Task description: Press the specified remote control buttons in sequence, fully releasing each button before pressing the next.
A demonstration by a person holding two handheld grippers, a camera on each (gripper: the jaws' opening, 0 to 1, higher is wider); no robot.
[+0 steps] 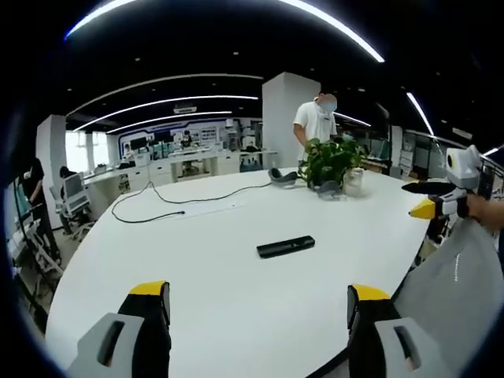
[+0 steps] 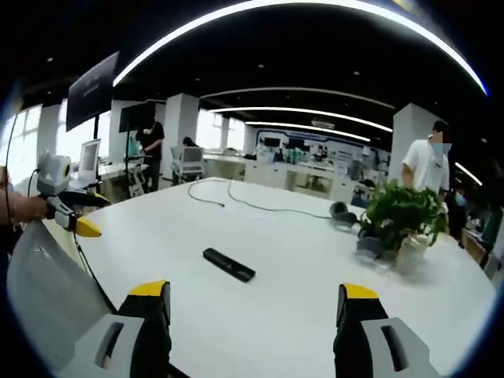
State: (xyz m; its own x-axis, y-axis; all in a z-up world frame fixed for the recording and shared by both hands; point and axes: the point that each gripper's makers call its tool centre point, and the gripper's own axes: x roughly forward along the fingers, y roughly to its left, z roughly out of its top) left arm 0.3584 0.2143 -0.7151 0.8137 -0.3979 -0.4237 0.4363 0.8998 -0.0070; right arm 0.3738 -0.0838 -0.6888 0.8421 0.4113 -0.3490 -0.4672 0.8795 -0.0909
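Observation:
A black remote control (image 1: 285, 246) lies flat on the big white table (image 1: 205, 299), well ahead of my left gripper (image 1: 260, 295), whose yellow-tipped jaws stand wide apart with nothing between them. In the right gripper view the same remote (image 2: 229, 264) lies ahead and a little left of my right gripper (image 2: 256, 295), which is also open and empty. Each gripper shows in the other's view: the right one (image 1: 429, 198) at the right edge, the left one (image 2: 83, 220) at the left edge, each held by a hand.
A potted plant (image 1: 329, 161) with a jar beside it stands at the table's far side, next to headphones (image 1: 282, 178). A black cable (image 1: 169, 201) trails across the far left of the table. A person (image 1: 315, 122) stands behind the plant. Desks and chairs fill the office beyond.

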